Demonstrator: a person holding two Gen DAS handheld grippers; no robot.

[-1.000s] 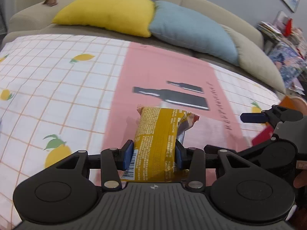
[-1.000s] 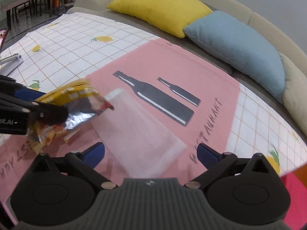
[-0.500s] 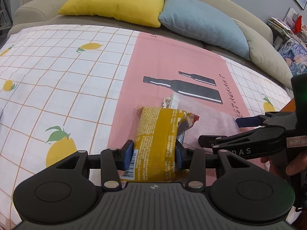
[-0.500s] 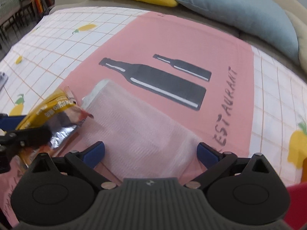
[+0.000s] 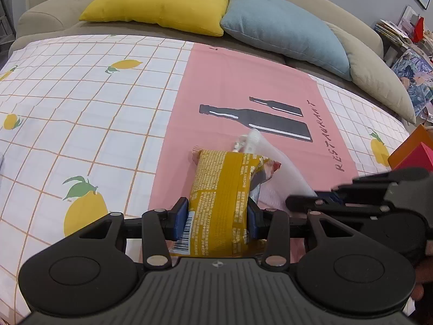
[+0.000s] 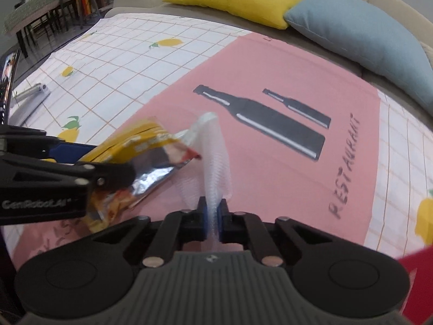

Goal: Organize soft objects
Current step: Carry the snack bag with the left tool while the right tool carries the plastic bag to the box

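Note:
My left gripper (image 5: 217, 218) is shut on a yellow snack packet (image 5: 220, 189), holding it above the pink cloth; the packet also shows in the right wrist view (image 6: 140, 146). My right gripper (image 6: 213, 223) is shut on a white translucent foam sheet (image 6: 213, 157), which is pinched and lifted into a fold. The sheet also shows in the left wrist view (image 5: 281, 173), just right of the packet, touching its torn end. The left gripper body (image 6: 54, 187) sits at the left of the right wrist view.
A checked lemon-print cloth (image 5: 81, 108) with a pink bottle-print panel (image 5: 243, 86) covers the surface. Yellow (image 5: 162, 2), blue (image 5: 284, 29) and beige (image 5: 379, 78) cushions lie at the back. Red and orange boxes (image 5: 411, 154) stand at the right edge. A metal object (image 6: 29, 100) lies far left.
My right gripper has closed on the foam sheet and lifted it from flat into a standing fold. The left gripper still holds the packet, close beside the sheet.

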